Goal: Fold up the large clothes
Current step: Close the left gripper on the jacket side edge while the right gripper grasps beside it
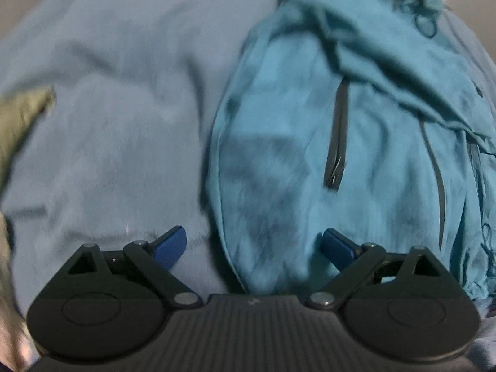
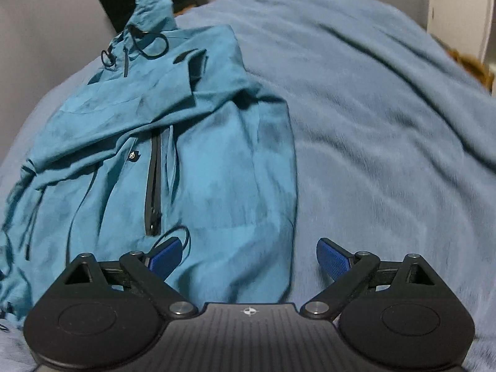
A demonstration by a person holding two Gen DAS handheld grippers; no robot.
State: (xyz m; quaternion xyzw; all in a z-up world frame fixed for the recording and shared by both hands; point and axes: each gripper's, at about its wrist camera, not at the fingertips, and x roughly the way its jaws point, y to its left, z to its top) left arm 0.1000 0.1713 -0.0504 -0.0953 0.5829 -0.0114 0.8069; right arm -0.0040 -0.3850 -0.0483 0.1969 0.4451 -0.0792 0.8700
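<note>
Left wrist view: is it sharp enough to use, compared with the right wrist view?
Left wrist view: dim, motion-smeared; the jacket and blanket lose texture. Right wrist view: crisper at the jacket's pocket zipper, blurred toward the right edge. Both bend strongly at the rims.

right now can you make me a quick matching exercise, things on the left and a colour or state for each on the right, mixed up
Things:
1. jacket
2. blanket
3. pocket zipper
4. right gripper

Descriptions:
A. light blue, rumpled, spread underneath
B. open, holding nothing
C. teal, partly folded
D. dark strip running along the front

Pairs: 1-C, 2-A, 3-D, 4-B
</note>
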